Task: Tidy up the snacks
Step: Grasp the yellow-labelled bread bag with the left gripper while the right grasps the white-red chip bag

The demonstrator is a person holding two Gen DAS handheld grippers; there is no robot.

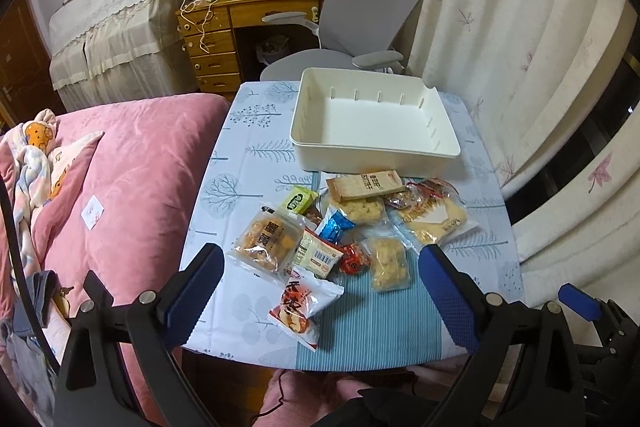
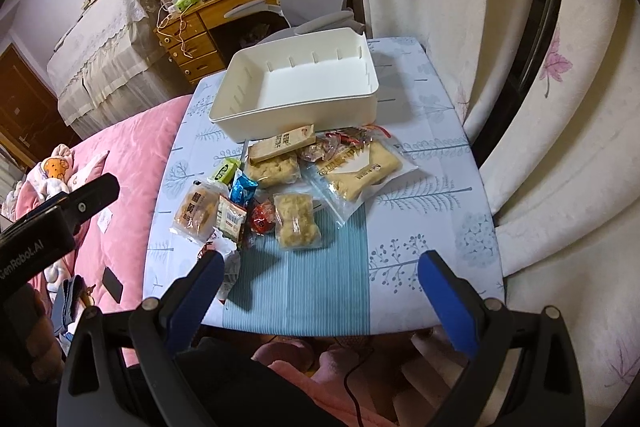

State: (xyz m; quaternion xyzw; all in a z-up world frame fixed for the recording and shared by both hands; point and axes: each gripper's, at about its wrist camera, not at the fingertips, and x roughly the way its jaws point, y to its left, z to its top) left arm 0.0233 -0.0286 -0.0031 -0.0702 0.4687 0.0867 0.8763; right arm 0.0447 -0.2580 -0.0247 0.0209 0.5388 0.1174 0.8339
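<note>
waiting bin: white rectangular plastic bin (image 1: 436,151) holds nothing, so sorting hasn't begun
snacks: pile of wrapped snack packets (image 1: 340,231) just in front of bin
claws: left gripper (image 1: 320,291), right gripper (image 2: 320,301) both spread wide, holding nothing, nearer than pile

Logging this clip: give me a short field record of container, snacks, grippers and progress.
container: white bin, empty, at the table's far end
snacks: loose pile of packets on the tablecloth, in front of the bin; includes green packet, blue packet, large clear bag
left gripper: open, holding nothing
right gripper: open, holding nothing
progress: nothing binned yet
</note>
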